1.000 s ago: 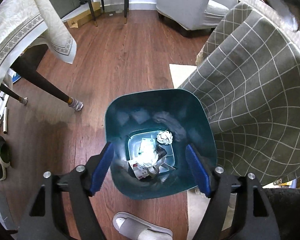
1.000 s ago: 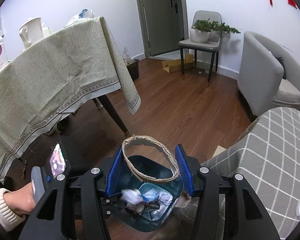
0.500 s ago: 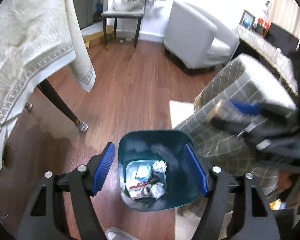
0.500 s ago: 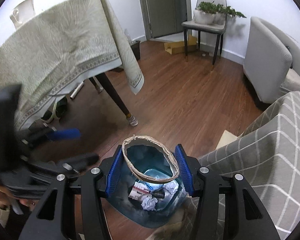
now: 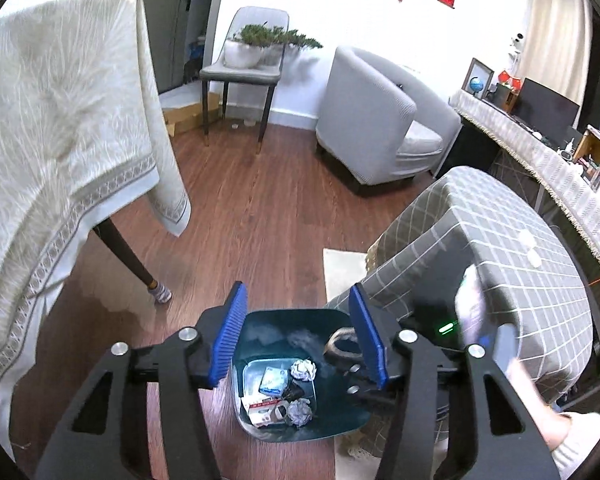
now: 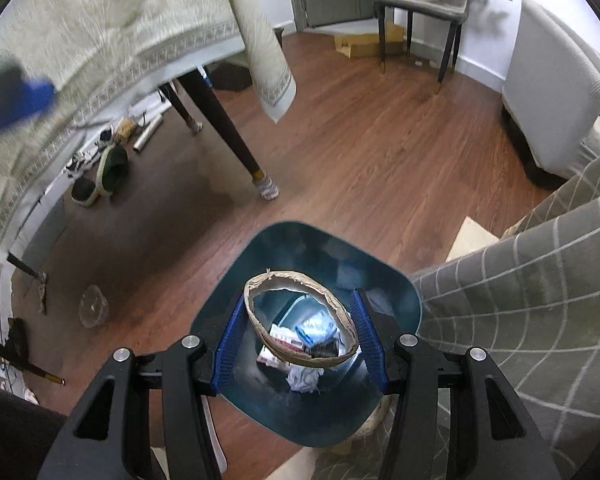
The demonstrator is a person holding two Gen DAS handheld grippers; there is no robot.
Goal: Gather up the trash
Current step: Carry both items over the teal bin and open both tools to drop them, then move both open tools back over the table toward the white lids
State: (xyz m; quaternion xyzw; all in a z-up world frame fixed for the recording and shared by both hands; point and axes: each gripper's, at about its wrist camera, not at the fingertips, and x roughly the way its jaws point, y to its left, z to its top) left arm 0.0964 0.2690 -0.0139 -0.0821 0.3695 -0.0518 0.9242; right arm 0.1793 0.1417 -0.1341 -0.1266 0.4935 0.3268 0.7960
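the right gripper is nearest in its own view. its blue pads press on both sides of a cardboard ring, a worn brown hoop with a torn edge, so this gripper is closed on the ring. compared with one second ago it has come down: then the ring was high above the bin, now it hangs just over the mouth of the dark teal bin, and the trash at the bottom shows through the hoop. the ring is not yet released.

the left gripper holds nothing. its jaws have just been closing, from wide to a narrower gap, with nothing between them, only the view down into the bin. this gripper has lifted away from the bin, so the bin looks smaller here than before. on the bottom lie crumpled paper balls, a small blue packet and a white box.

i think the left side has finished its drop and the next step belongs to the right side: to open the jaws so the ring falls in. the ring is wide, so it could catch on the rim if it is let go off centre.

farther away the wooden floor looks free of trash, between the table with a cream cloth and the checked grey cover.
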